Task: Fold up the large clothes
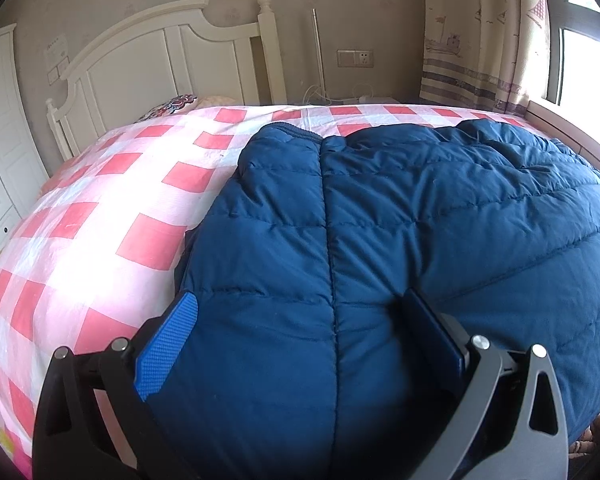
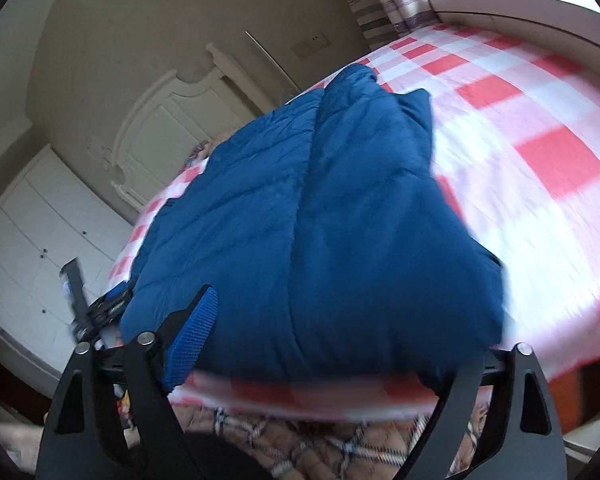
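The left hand-held gripper has its jaws spread wide, one on each side of the near end of the blue quilted jacket; whether the pads press the padding I cannot tell. The right hand-held gripper stands wide apart too, its blue pad against the jacket's near edge, the other finger hidden. The jacket lies folded lengthwise on the bed, over the pink checked cover, collar end towards the white headboard
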### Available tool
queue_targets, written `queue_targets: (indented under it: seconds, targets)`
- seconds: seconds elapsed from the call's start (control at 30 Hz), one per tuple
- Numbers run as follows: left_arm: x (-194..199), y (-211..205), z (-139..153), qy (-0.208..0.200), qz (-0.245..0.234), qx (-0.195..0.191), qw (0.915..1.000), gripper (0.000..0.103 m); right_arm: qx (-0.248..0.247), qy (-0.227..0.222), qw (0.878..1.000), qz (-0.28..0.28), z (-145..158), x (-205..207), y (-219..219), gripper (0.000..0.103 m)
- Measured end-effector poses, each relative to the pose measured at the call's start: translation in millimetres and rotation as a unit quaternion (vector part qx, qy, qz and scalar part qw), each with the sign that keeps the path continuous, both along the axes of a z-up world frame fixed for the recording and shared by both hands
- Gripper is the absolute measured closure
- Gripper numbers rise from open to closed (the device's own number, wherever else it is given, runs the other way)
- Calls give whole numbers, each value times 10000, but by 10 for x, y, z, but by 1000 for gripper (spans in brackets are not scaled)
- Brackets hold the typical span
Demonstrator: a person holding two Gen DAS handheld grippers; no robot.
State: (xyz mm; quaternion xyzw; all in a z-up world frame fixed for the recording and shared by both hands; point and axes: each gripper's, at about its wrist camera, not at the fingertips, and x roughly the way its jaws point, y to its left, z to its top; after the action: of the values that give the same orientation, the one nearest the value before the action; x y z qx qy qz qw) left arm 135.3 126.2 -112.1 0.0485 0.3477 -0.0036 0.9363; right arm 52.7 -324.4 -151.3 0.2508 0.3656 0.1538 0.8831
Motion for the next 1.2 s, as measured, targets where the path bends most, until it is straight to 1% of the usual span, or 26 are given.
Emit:
queue_targets:
  seconds: [0.13, 0.2, 0.23, 0.27, 0.33, 0.43, 0.5, 0.53, 0.57, 0.6, 0.63, 0.67, 0.7, 0.77, 0.8, 0.83, 0.9, 0.93, 0.97, 1.0, 1.03, 1.07, 1.1, 1.13, 1.17, 1.2]
  targets:
    - [37, -34, 34, 146, -7, 99, 9998, 2, 240, 185, 9989, -370, 13, 354, 122, 14]
    - [44, -91, 112, 199, 59, 225, 9995, 3, 310, -65, 9982, -519, 7, 413, 115, 32]
    - [29, -124, 151, 172, 24, 207, 9996, 3, 373, -178, 9975, -575, 1, 400, 72, 47]
    - [8, -176, 214, 105, -71, 126, 9998, 3, 634, -321, 9957, -592, -8, 359, -8, 56]
    - [-25, -318, 328, -18, -255, 38, 9997, 3, 766, -441, 9943, -597, 1, 292, -78, 63]
    - [-7, -627, 498, -188, -607, 22, 9980, 3, 597, -645, 9947, -539, 104, 198, -48, 64]
    - [12, -865, 571, -290, -816, 125, 9962, 3, 530, -741, 9945, -518, 156, 162, -29, 64]
    - [37, -1011, 556, -259, -885, 280, 9953, 2, 498, -793, 9943, -503, 198, 150, -32, 64]
    - [75, -1130, 481, -84, -970, 441, 9943, 2, 446, -875, 9940, -472, 255, 122, -10, 64]
    - [122, -1307, 303, 295, -1179, 728, 9899, 2, 406, -925, 9938, -459, 300, 104, -1, 64]
    - [103, -1368, 227, 273, -1197, 905, 9883, 2, 360, -988, 9935, -431, 348, 102, 28, 64]
    - [58, -1380, 207, 106, -1209, 970, 9879, 2, 228, -1074, 9932, -396, 438, 87, 104, 64]
    - [24, -1334, 230, 96, -1340, 884, 9870, 3, 61, -1172, 9924, -368, 533, 96, 185, 64]
    - [-19, -1136, 340, 161, -1501, 504, 9873, 4, -272, -1452, 9887, -259, 773, 71, 393, 64]
    - [-87, -891, 488, -56, -1353, 215, 9906, 4, -413, -1607, 9860, -179, 908, 57, 515, 64]
    - [-142, -667, 594, -259, -1175, 22, 9927, 4, -601, -1773, 9823, -81, 1041, 32, 654, 64]
    - [-251, -158, 832, -627, -781, -437, 9940, 4, -1247, -2203, 9669, 302, 1345, 10, 1159, 64]
    - [-324, 222, 984, -861, -435, -740, 9926, 4, -1563, -2398, 9567, 539, 1457, 4, 1457, 64]
    - [-392, 493, 1079, -1023, -142, -921, 9904, 4, -1805, -2544, 9473, 727, 1526, -1, 1708, 64]
    - [-495, 858, 1194, -1226, 251, -1150, 9854, 4, -2072, -2681, 9363, 924, 1569, 1, 1981, 64]
    - [-590, 1117, 1261, -1362, 494, -1316, 9806, 4, -2358, -2806, 9236, 1128, 1589, 6, 2273, 64]
    - [-676, 1313, 1305, -1466, 678, -1419, 9766, 4, -2696, -2927, 9068, 1391, 1569, 14, 2653, 64]
    - [-773, 1511, 1342, -1560, 892, -1470, 9727, 4, -2966, -2977, 8927, 1629, 1513, 29, 2977, 64]
    - [-839, 1620, 1356, -1606, 1030, -1459, 9707, 4, -3269, -2974, 8774, 1867, 1420, 47, 3295, 64]
    - [-921, 1734, 1356, -1647, 1170, -1424, 9690, 3, -3770, -2906, 8514, 2205, 1223, 67, 3739, 64]
    - [-994, 1816, 1337, -1647, 1244, -1399, 9684, 3, -4173, -2802, 8287, 2462, 1028, 99, 4051, 64]
